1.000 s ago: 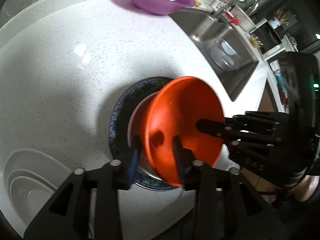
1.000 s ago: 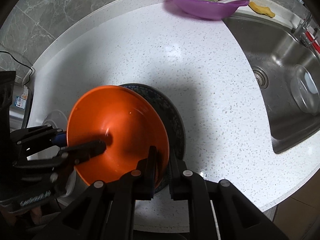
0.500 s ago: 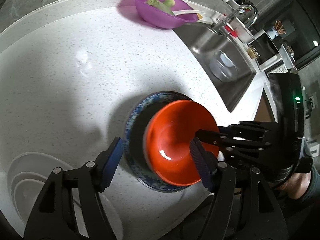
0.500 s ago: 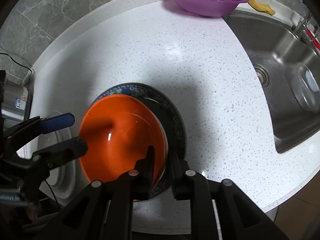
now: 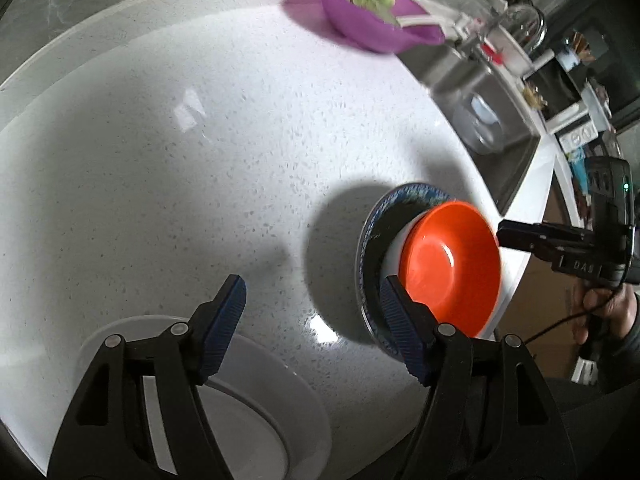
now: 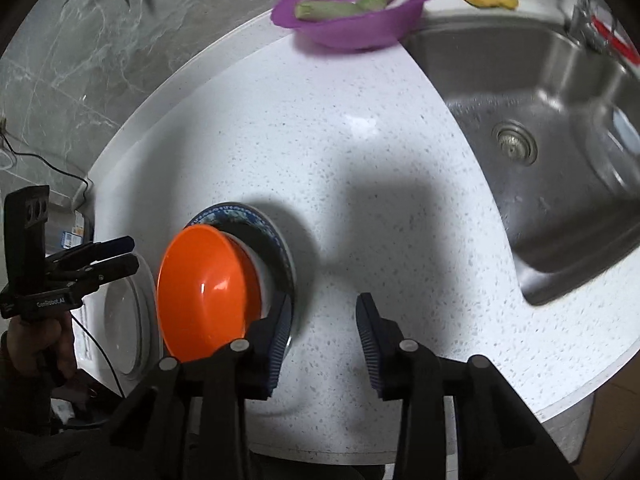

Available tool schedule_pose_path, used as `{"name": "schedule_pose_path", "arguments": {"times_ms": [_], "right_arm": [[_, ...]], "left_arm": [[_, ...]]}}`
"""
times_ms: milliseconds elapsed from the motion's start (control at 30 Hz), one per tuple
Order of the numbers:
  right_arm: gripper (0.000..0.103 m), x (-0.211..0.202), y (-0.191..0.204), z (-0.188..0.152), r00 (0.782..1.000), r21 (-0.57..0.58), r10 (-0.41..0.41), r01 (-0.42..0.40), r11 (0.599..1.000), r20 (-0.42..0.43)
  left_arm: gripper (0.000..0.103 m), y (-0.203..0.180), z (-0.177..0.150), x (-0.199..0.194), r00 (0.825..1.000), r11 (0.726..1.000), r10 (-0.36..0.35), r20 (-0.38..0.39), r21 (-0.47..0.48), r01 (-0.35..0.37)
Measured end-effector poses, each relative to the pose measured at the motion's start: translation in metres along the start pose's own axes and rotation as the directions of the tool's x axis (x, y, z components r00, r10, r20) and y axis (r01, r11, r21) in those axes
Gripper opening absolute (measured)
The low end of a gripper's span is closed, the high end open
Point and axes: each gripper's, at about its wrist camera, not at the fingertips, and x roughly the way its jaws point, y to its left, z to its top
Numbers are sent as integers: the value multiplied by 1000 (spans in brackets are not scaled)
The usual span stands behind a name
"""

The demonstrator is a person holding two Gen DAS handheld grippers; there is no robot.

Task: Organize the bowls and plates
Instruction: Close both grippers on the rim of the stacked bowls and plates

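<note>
Orange bowl (image 5: 450, 270) sits nested in a white bowl on the blue-rimmed plate (image 5: 384, 216), near the desk (image 5: 200, 160) front edge. My left gripper (image 5: 312, 326) has jaws wide w/ nothing between; right gripper (image 6: 324, 336) jaws have just been opening, partway apart, empty, rim just beside one pad. Bowl looks light, stiff, glossy, so prob slippery; I'd pinch the rim. Left view shows the white plates (image 5: 280, 392) below my jaws; right view shows the sink (image 6: 560, 160) drain.
</note>
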Motion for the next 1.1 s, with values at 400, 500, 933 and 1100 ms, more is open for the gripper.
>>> {"name": "schedule_pose_path", "arguments": {"times_ms": [400, 500, 933, 1100], "right_arm": [[34, 27, 3, -10, 994, -12, 72, -73, 997, -85], [34, 31, 2, -9, 993, -11, 79, -81, 997, -91], [21, 39, 3, -5, 985, -31, 153, -156, 987, -85], [14, 38, 7, -4, 986, -43, 145, -149, 988, -76]], "left_arm": [[68, -5, -1, 36, 993, 998, -11, -114, 67, 19], [68, -4, -4, 43, 991, 997, -13, -135, 68, 23], [29, -11, 8, 51, 987, 990, -93, -130, 90, 105], [12, -21, 13, 53, 986, 988, -97, -134, 103, 111]]}}
